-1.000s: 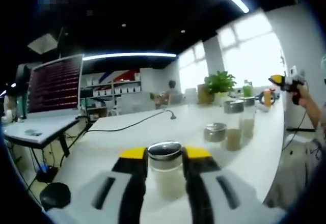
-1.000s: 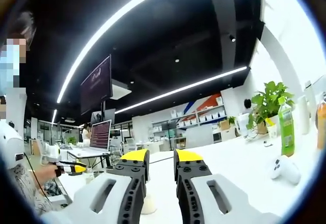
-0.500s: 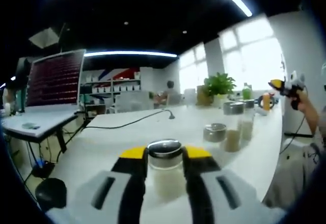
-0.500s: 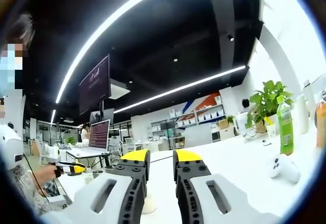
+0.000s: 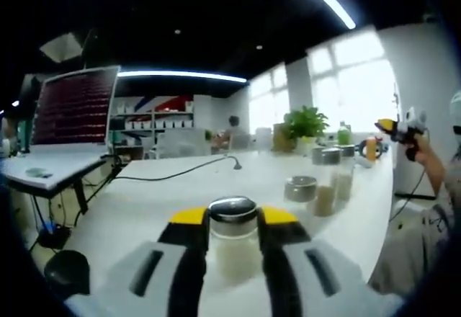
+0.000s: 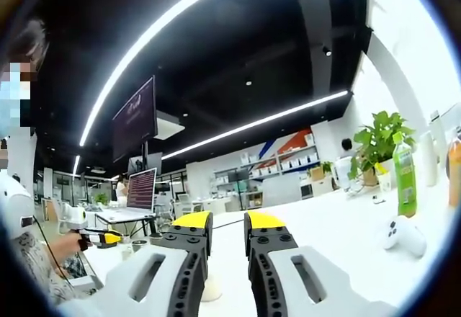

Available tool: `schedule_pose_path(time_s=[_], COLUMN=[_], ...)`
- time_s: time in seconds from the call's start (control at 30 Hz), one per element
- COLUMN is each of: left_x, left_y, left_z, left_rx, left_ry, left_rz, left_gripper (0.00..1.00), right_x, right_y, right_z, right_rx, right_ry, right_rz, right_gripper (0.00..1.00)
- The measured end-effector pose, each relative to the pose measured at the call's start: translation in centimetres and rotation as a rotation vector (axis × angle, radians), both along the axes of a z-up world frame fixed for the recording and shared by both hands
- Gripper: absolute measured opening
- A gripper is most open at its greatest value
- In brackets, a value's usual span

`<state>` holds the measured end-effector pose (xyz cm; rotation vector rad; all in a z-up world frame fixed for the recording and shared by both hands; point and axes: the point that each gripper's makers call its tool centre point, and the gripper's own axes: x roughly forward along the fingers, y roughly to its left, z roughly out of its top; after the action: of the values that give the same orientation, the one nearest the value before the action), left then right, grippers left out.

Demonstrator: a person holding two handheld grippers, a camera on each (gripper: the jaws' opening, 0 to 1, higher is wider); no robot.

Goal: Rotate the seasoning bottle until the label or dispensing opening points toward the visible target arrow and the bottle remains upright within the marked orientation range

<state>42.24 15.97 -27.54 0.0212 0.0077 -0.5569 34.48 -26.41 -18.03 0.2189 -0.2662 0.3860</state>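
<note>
Upright bottle (image 5: 232,241) sits between left gripper (image 5: 232,220) jaws, clamped, axis vertical, on table (image 5: 144,202). Right gripper (image 6: 226,222) well apart, raised, jaws narrow, gripping nothing. Arrow not discernible; turn falls to left.

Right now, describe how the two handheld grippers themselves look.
Both are built alike. The left gripper has two black jaws with yellow tips, rising from pale grey housings with dark slot-shaped openings. The right gripper matches: yellow tips, black jaws studded with round holes, light grey slotted housings. Seen from the left gripper view, the right gripper is white-bodied with a yellow-and-black front.
</note>
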Motion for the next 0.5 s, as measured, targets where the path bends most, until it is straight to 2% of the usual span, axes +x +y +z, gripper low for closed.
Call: schedule_pose_path(time_s=[0.5], left_x=[-0.04], left_y=[0.26], left_z=[-0.02], left_rx=[-0.013], left_ry=[0.014], left_rz=[-0.094], left_gripper=[0.26], right_x=[0.14], right_y=[0.00], right_z=[-0.21], right_rx=[0.005], right_ry=[0.008], right_rz=[0.008], right_gripper=[0.16])
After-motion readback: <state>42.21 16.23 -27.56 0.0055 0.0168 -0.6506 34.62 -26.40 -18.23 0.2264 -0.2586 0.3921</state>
